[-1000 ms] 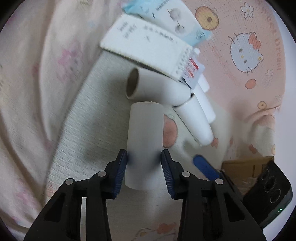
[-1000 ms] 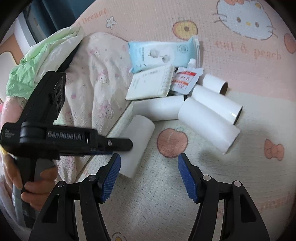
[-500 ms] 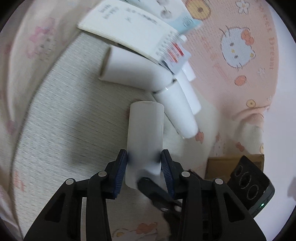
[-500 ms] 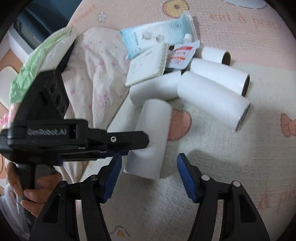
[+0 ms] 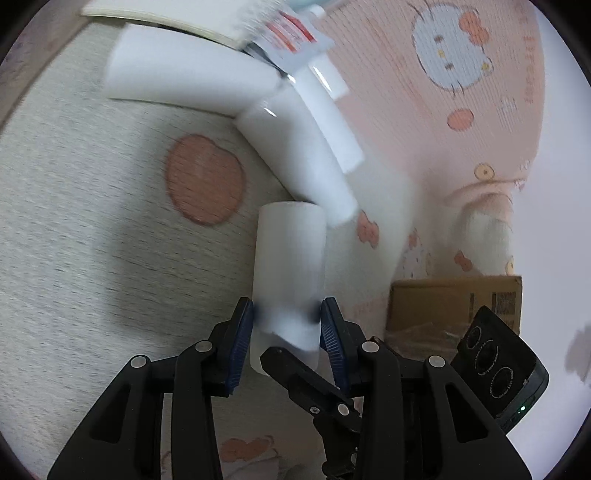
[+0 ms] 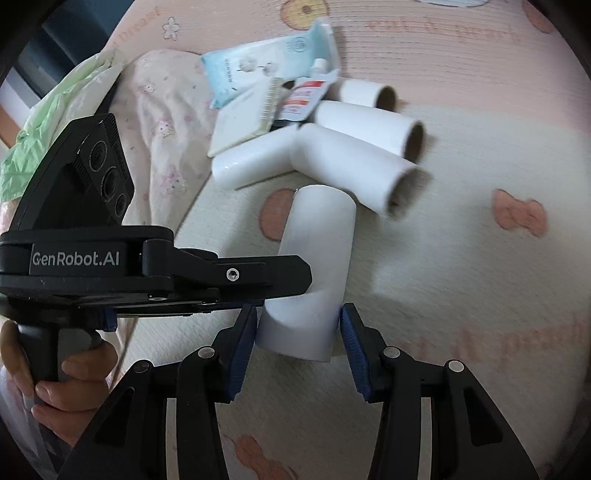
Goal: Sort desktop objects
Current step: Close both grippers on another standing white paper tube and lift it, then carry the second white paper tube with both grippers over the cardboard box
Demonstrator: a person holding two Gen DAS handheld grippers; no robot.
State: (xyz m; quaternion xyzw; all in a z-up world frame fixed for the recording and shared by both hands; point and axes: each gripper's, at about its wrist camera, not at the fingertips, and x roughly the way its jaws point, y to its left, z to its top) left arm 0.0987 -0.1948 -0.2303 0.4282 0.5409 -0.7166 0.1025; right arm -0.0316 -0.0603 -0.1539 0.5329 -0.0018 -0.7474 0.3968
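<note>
Left wrist view. The left gripper (image 5: 287, 325) clamps the near end of 1 white tube (image 5: 290, 258), both blue pads pressed to its sides. The right gripper's finger crosses in front of the tube's near end. Far and left, 3 more white tubes (image 5: 295, 147) lie fanned together, a notepad (image 5: 166, 18) and a red-and-white sachet (image 5: 291, 33) overlapping their far ends. A cardboard box (image 5: 454, 299) sits at right. The surface is a beige and pink cartoon-print mat (image 5: 92, 240); motion blur softens the far edge, so finer detail is uncertain.

Right wrist view. The right gripper (image 6: 297, 332) is closing around the same tube's near end (image 6: 314, 266); a sliver of gap appears to remain at its right pad. A hand (image 6: 70, 373) holds the left gripper's handle at near left. Beyond lie the tubes, notepad, sachet and a light-blue wipes pack (image 6: 258, 70); floral bedding (image 6: 159, 122) and a green bag (image 6: 55, 110) at far left.

Progress, as a judgement: early. 1 tube is in hand, apparently mid-transfer; the pile remains unsorted.
</note>
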